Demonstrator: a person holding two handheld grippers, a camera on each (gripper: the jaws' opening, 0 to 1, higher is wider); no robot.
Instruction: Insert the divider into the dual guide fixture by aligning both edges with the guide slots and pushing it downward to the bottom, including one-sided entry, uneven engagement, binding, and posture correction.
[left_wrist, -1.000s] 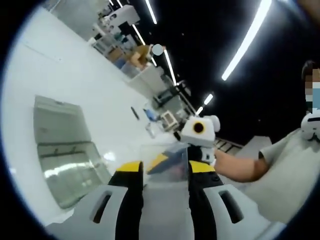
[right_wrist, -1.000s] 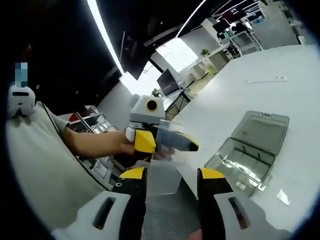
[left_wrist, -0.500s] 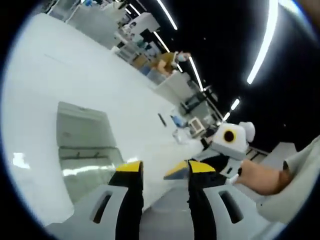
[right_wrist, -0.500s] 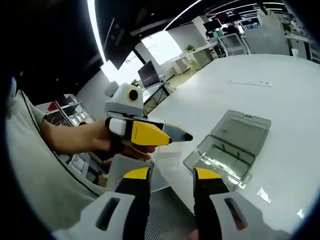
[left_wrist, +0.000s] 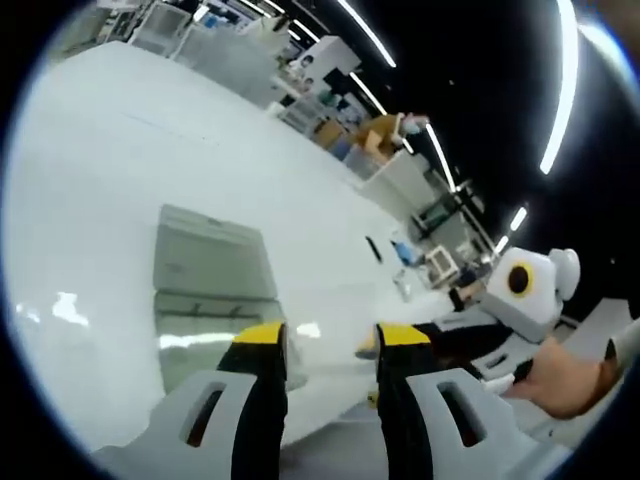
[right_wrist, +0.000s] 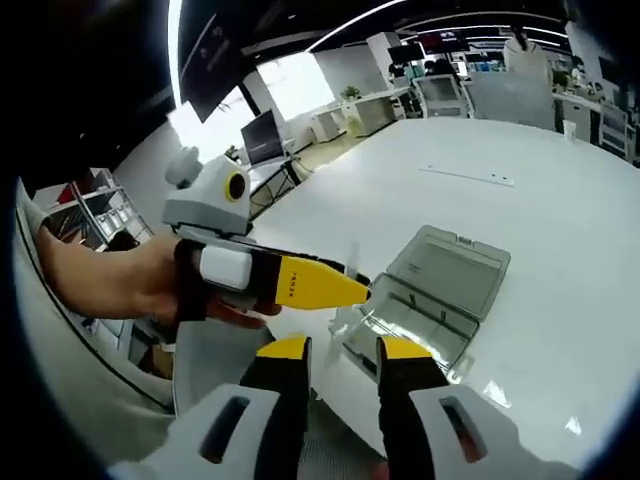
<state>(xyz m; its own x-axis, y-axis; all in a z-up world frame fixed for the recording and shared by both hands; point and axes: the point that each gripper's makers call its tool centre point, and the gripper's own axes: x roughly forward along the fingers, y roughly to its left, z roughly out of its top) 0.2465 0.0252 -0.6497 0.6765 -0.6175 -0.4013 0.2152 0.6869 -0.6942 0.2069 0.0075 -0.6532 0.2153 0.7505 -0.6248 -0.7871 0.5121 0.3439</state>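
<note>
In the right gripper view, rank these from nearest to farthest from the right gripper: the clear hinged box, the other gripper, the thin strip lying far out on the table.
1. Left gripper: crossing from the left, just above the right gripper.
2. Clear hinged box: open on the white table, just beyond, to the right.
3. Thin strip: far up the table.

Clear, seemingly grey-tinted fixture (right_wrist: 430, 298) on white table (right_wrist: 560, 200); yellow-tipped black-and-white left hand-held gripper (right_wrist: 330, 290).
</note>
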